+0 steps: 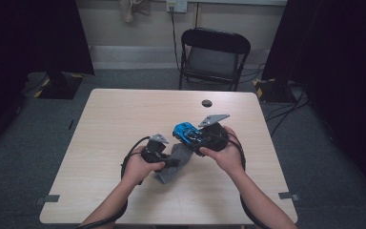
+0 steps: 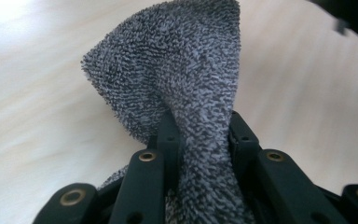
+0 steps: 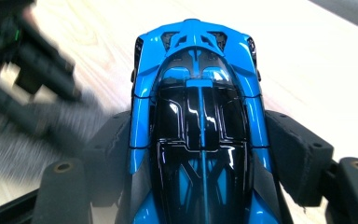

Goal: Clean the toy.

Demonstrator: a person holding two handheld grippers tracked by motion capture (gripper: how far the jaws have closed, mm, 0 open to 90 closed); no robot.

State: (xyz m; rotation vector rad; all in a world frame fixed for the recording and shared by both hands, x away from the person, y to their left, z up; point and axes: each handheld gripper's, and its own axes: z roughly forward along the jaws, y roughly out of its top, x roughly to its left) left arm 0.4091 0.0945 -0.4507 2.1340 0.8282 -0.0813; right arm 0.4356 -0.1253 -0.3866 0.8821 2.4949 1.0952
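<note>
Near the table's (image 1: 124, 109) middle, I am pinching the soft, limp grey cloth (image 2: 182, 84) in my left gripper (image 1: 174, 162), while my right gripper (image 1: 198, 140), at two o'clock from it, is clamping the glossy, slippery blue toy car (image 3: 198, 116) by its flanks, gently.

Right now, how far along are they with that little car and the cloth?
Done: the right gripper is shut on the blue toy car, and the left gripper pinches the grey cloth. In hand: bringing the two together above the table. Left, probably: wiping the car; cloth and car look apart.
</note>
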